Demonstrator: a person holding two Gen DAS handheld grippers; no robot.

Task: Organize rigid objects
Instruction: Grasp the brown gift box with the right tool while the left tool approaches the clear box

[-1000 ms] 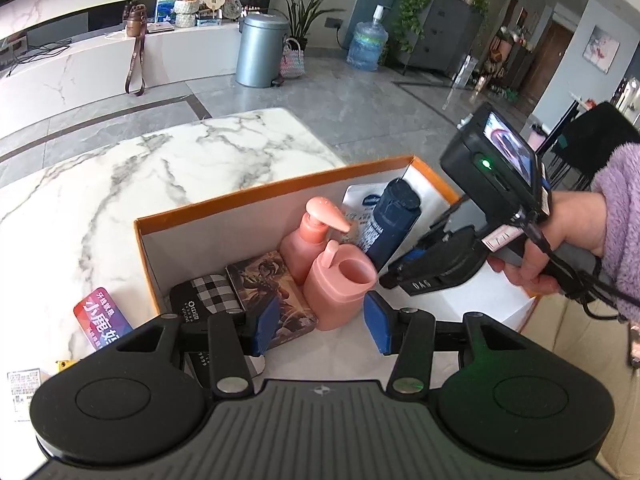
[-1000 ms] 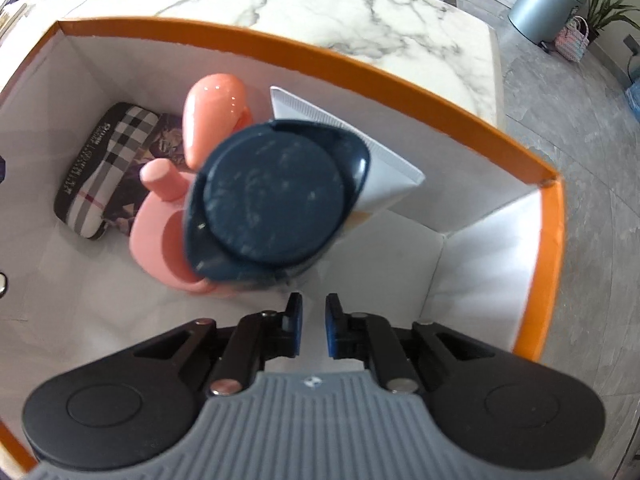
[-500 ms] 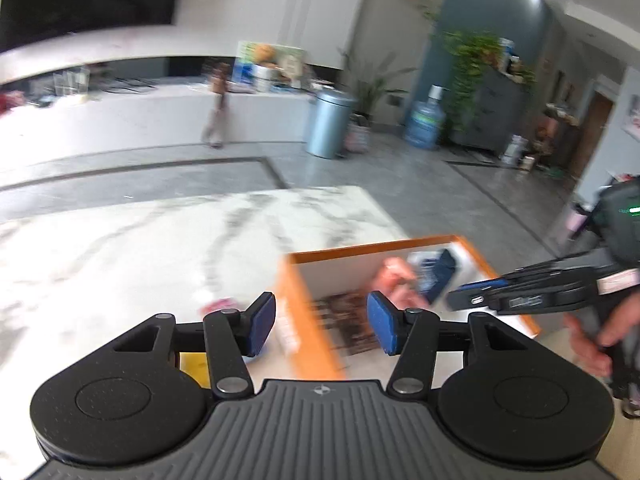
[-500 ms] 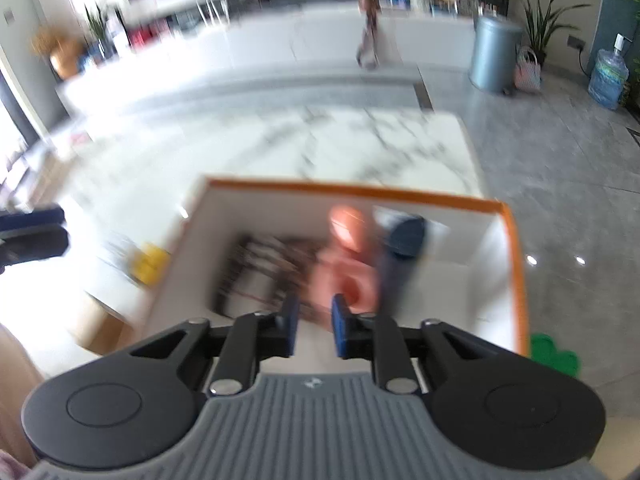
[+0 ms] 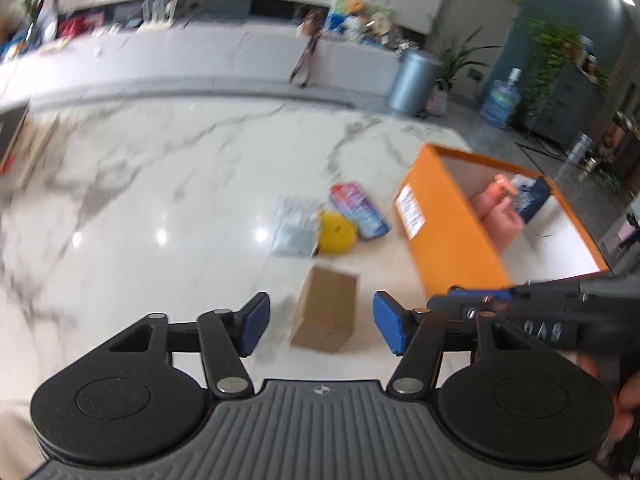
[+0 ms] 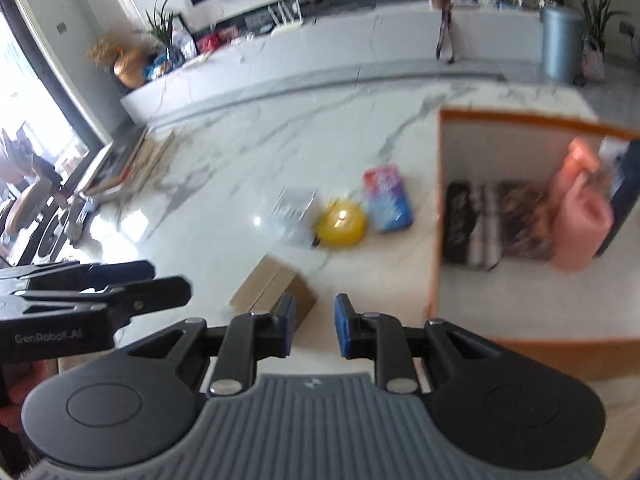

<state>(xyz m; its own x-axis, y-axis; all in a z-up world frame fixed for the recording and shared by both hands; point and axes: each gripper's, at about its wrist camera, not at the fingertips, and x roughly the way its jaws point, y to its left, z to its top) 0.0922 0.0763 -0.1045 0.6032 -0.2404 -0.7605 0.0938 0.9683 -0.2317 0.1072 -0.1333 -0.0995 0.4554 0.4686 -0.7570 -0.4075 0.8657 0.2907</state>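
Observation:
An orange box (image 5: 444, 236) (image 6: 434, 216) stands at the right of the marble table and holds a pink pump bottle (image 6: 580, 220), a dark blue bottle (image 5: 534, 196) and flat checked and printed packs (image 6: 472, 224). On the table lie a brown carton (image 5: 326, 308) (image 6: 272, 288), a yellow round object (image 5: 336, 232) (image 6: 344, 226), a colourful pack (image 5: 358, 210) (image 6: 388, 198) and a silvery pack (image 5: 296, 224) (image 6: 292, 208). My left gripper (image 5: 320, 324) is open and empty, above the carton. My right gripper (image 6: 314, 330) is narrowly open and empty, just right of the carton.
The marble table (image 5: 160, 200) stretches left and back. Books and boxes (image 6: 120, 164) lie at its far left edge. A long white counter (image 5: 200, 60), a grey bin (image 5: 412, 80) and plants stand behind. Both views are motion-blurred.
Both grippers have pulled back and up out of the orange box and swung left over the table. The right gripper has opened a little. The dark blue bottle stays in the box.

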